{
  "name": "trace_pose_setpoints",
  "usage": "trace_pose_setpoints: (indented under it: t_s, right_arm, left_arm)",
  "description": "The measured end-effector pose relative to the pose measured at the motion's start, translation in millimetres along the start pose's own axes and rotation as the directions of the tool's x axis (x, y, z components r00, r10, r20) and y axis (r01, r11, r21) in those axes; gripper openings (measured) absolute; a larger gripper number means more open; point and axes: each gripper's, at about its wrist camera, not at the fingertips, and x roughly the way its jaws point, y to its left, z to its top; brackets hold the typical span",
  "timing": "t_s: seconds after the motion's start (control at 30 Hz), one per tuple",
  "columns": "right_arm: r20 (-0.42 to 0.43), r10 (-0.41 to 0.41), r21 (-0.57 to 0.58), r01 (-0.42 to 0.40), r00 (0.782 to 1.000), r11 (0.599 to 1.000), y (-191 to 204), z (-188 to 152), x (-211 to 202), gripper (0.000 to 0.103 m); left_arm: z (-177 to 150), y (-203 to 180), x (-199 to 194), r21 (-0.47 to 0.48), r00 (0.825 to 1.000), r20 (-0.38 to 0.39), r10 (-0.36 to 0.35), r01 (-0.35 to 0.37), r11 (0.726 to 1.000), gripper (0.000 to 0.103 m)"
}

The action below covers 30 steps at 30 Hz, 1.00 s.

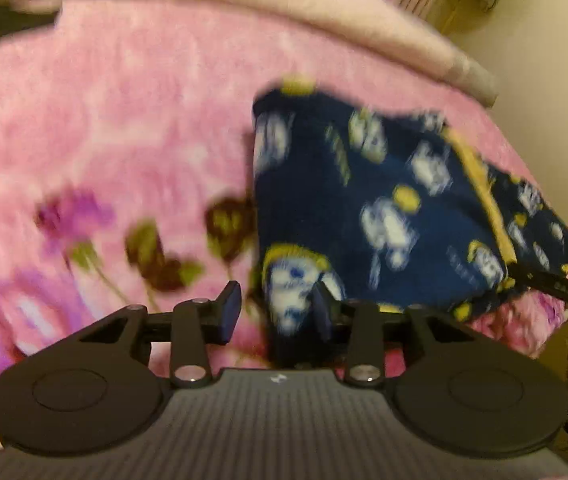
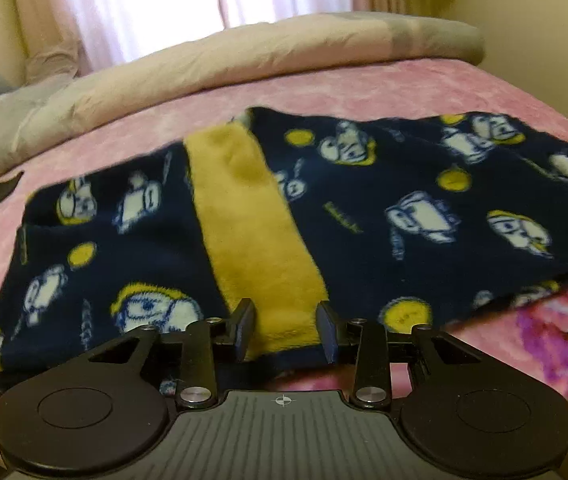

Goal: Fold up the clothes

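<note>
Navy fleece garment (image 2: 363, 216) lies flat on the pink blanket (image 2: 403, 84) of the bed, yellow band (image 2: 256, 240) between the spread fingers of the right hand-held gripper (image 2: 285, 330); left hand-held gripper (image 1: 276, 312), likewise agape and empty, hovers at its near corner. Risk: thick pile slips a shallow pinch, or blanket gets pinched too

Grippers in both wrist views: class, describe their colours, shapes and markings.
The left gripper and the right gripper look alike: black linkage arms with silver pivot screws, flat dark blue finger pads, two round black discs, and a ribbed grey body bearing a small white crosshair mark.
</note>
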Motion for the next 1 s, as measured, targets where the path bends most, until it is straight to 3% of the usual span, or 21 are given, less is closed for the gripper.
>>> trace_pose_setpoints:
  t_s: [0.13, 0.37, 0.5, 0.6, 0.63, 0.7, 0.8, 0.93, 1.0]
  right_arm:
    - [0.115, 0.022, -0.025, -0.019, 0.993, 1.000, 7, 20, -20, 0.037]
    - [0.192, 0.144, -0.097, -0.127, 0.971, 0.987, 41, 71, 20, 0.037]
    - [0.169, 0.154, -0.124, -0.134, 0.973, 0.983, 56, 87, 72, 0.037]
    - [0.102, 0.127, -0.111, -0.116, 0.987, 0.987, 54, 88, 118, 0.037]
    - [0.073, 0.127, -0.109, -0.119, 0.989, 0.987, 51, 83, 131, 0.037]
    - [0.098, 0.130, -0.157, -0.113, 0.987, 0.981, 51, 72, 142, 0.037]
    - [0.120, 0.099, -0.206, -0.073, 0.988, 0.976, 60, 65, 140, 0.037]
    - [0.107, 0.148, -0.116, -0.135, 0.983, 0.984, 43, 70, 124, 0.037]
    - [0.131, 0.142, -0.077, -0.133, 0.981, 0.988, 32, 64, 92, 0.037]
  left_arm:
    - [28, -12, 8, 0.029, 0.998, 0.064, 0.005, -0.007, 1.000, 0.026]
    - [82, -35, 45, 0.064, 0.991, 0.132, -0.004, -0.005, 0.998, 0.023]
    - [105, -45, 75, 0.084, 0.988, 0.156, 0.013, -0.026, 0.996, 0.023]
    - [100, -35, 121, 0.079, 0.989, 0.119, 0.092, -0.102, 0.992, 0.022]
    - [95, -33, 126, 0.090, 0.987, 0.136, 0.089, -0.101, 0.991, 0.022]
    - [86, -29, 134, 0.115, 0.982, 0.172, 0.079, -0.100, 0.988, 0.022]
    - [88, -30, 133, 0.114, 0.983, 0.163, 0.085, -0.104, 0.988, 0.022]
    - [96, -24, 103, 0.043, 0.988, 0.143, 0.056, -0.063, 0.997, 0.020]
    - [84, -28, 78, 0.057, 0.987, 0.155, 0.051, -0.061, 0.997, 0.022]
